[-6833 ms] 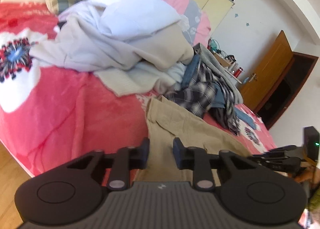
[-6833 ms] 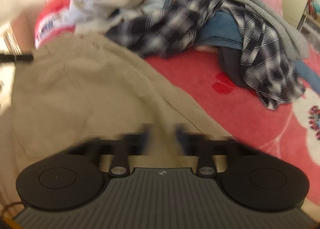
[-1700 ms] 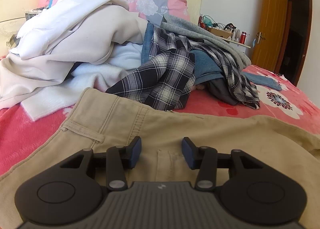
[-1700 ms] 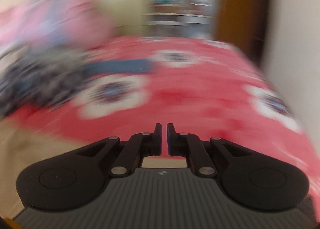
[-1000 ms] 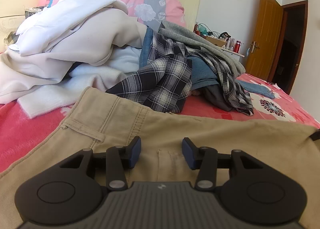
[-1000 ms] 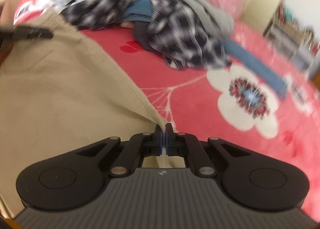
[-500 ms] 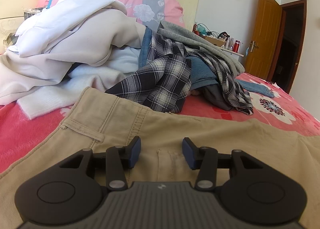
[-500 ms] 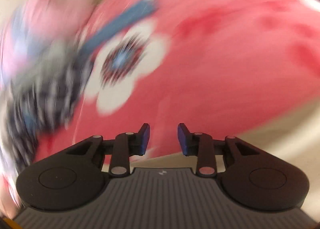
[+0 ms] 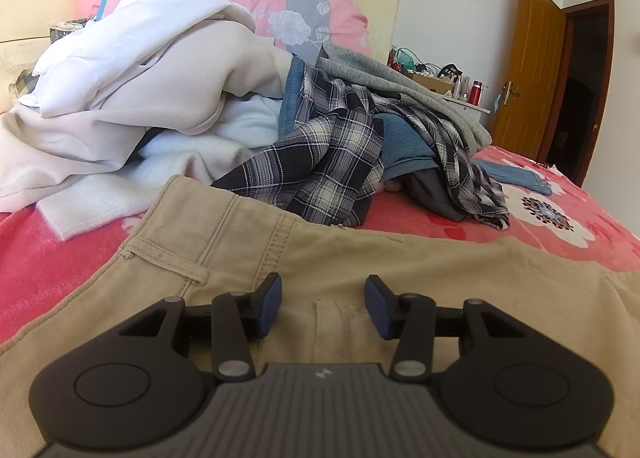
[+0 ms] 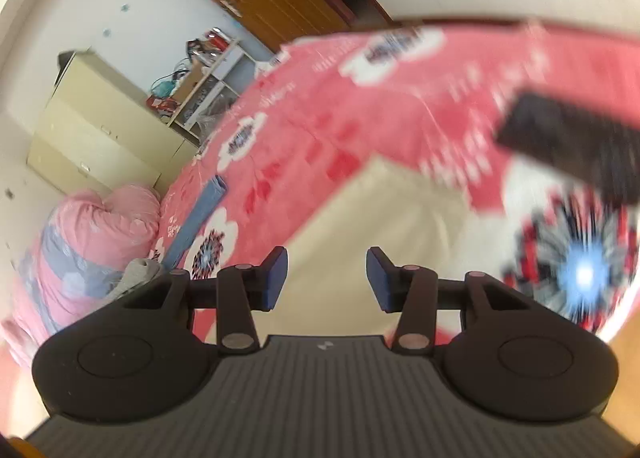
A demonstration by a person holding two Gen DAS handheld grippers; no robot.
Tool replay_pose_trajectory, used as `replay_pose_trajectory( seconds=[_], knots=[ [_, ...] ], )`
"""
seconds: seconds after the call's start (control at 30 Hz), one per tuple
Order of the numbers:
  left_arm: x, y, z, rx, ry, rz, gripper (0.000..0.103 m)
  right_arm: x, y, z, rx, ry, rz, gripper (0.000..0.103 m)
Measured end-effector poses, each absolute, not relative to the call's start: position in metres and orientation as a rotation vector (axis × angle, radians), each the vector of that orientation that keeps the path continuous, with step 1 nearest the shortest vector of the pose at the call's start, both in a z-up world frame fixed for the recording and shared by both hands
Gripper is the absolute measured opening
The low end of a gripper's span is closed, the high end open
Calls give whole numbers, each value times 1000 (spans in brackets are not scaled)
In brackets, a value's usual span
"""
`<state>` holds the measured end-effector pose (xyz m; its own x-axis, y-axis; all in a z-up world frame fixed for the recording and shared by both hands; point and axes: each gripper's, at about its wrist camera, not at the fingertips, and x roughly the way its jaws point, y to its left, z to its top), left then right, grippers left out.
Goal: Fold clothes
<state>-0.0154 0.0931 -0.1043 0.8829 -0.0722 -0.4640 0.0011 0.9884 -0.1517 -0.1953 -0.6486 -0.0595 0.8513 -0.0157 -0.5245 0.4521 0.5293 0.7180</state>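
Folding step | my left hand-held gripper [image 9: 322,304] hovers, jaws apart and empty, over the waistband of the tan cotton trousers [image 9: 400,270] on the red floral bed [image 9: 60,258]; legs run rightward | my right hand-held gripper [image 10: 327,278], jaws opening, nothing between, is nearer the hem | containers: none visible.

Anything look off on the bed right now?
Only the unsorted heap: a plaid shirt and white garments lie jumbled behind the khaki trousers, which lie flat. A black object is too blurred to identify.
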Motion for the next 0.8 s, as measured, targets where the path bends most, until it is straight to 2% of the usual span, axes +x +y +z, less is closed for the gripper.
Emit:
replay_pose_trajectory(
  seconds=[0.1, 0.3, 0.37, 0.43, 0.53, 0.8],
  knots=[
    [-16, 93, -104, -145, 487, -37, 48, -196, -653, -99, 1078, 506, -324, 43],
    [-16, 90, -105, -133, 487, -30, 48, -184, -665, -130, 1070, 457, -462, 41],
    [-16, 89, -105, -125, 487, -26, 48, -181, -667, -134, 1068, 425, -472, 36],
    [-16, 88, -105, -119, 488, -24, 48, -176, -667, -134, 1025, 415, -478, 14],
    [-16, 87, -105, -114, 487, -21, 48, -174, -661, -126, 917, 399, -488, 5],
    [-16, 86, -106, -105, 487, -16, 48, -156, -655, -127, 745, 395, -499, 3]
  ],
)
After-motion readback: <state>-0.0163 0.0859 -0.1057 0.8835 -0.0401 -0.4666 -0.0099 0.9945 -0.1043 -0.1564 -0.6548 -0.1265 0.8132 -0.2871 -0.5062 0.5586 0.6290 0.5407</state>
